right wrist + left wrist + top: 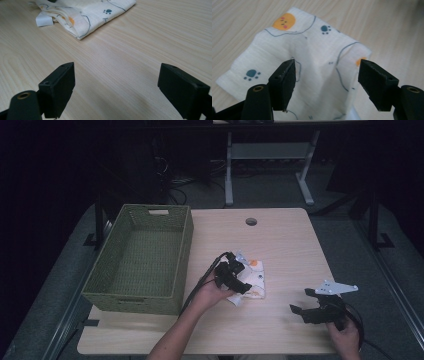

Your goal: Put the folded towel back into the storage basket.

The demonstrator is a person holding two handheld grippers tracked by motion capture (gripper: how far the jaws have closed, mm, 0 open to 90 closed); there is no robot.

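Left gripper (325,75) is hovering with jaws spread over the folded printed cloth (304,62) lying mid-bench beside the green woven basket (142,257); right gripper (320,307) is idling, jaws spread. Likely step: grasping; next, lower and close on a fold

No legible text, labels, brand marks, numbers or signs appear in any view.

The folded cloth (312,65) carries printed motifs only: dark paw prints, round orange faces and thin curved lines. None of these form characters. A small white tab (44,20) at the cloth's edge, seen in the right gripper view, may be a label, but it reads blank at this resolution.

The green woven basket (140,265), the worktop (285,245) and the grey plate (336,287) on the right-hand tool bear no readable marking.
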